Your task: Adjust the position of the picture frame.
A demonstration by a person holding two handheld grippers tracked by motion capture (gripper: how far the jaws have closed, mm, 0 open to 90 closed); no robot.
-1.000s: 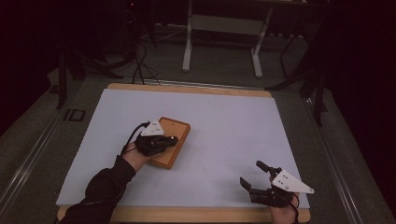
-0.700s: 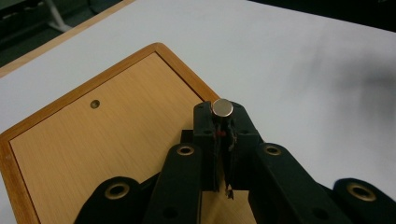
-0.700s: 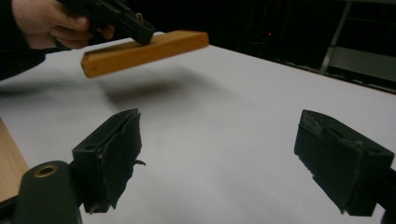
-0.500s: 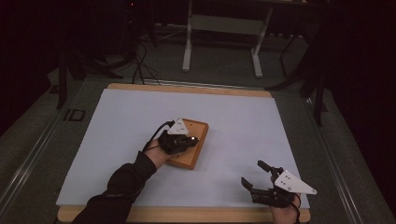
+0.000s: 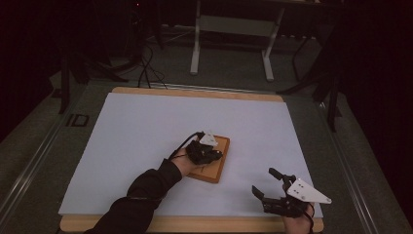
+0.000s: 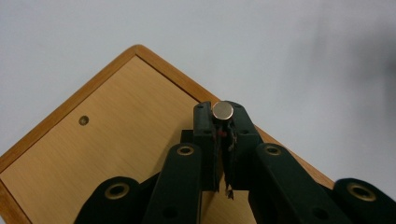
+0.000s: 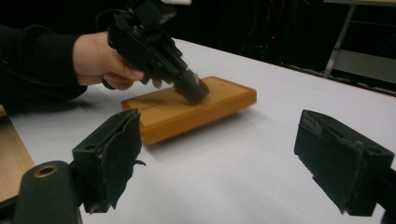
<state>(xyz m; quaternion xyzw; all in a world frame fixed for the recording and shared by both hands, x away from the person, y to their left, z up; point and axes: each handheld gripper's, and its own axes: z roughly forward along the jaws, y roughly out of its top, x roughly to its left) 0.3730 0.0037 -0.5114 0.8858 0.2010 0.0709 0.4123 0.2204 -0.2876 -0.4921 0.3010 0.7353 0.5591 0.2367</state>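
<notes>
Where pinched — pin (image 6: 222, 110) over block (image 6: 116, 154)

Left claw (image 5: 214, 155) on wooden block (image 5: 214, 165) — right claw (image 5: 268, 183) apart.

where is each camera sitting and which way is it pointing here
High view: above the person's edge of the table, facing forward and down on the white table; shows the sleeved left forearm, left claw on the wooden block, right claw.
Left gripper view: on the left claw, looking down its shut jaws, which pinch a small metal disc over the block.
Right gripper view: on the right claw, low, looking across the table between open jaws at the left hand.
Shared: all show the wooden block.
</notes>
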